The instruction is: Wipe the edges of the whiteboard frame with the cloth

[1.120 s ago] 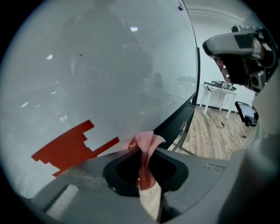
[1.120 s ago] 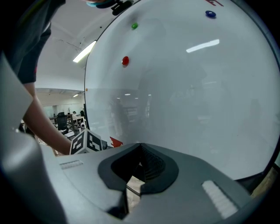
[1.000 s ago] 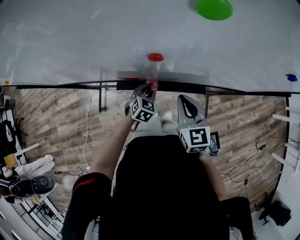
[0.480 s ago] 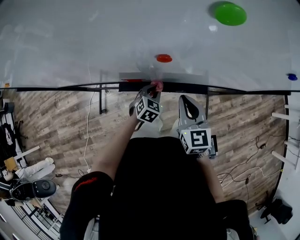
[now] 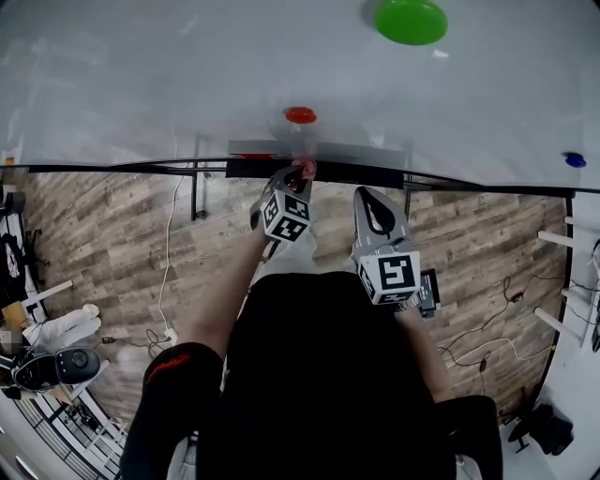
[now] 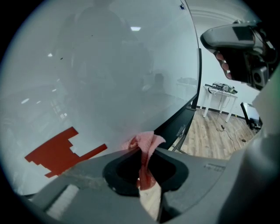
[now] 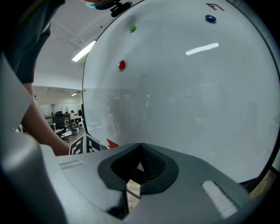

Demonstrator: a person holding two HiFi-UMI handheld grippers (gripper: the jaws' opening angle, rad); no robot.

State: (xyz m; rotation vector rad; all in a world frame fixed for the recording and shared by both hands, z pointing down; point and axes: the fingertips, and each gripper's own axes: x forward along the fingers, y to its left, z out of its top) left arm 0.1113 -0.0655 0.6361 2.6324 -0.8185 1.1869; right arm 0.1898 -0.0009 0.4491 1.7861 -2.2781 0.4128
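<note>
Pink cloth (image 6: 146, 144) pinched between closed jaws of left gripper (image 6: 142, 168). Bunched end sits at bottom of whiteboard (image 6: 109, 65), right by dark frame edge (image 6: 181, 124). Red blocky mark (image 6: 57, 151) on board, left of cloth. Right gripper (image 7: 138, 168) held near left one, short of board, jaws pressed together on nothing. Green magnet (image 5: 411, 21), red magnet (image 5: 301, 115) and blue magnet (image 5: 575, 160) stuck to board. Wood floor (image 5: 112, 244) below.
</note>
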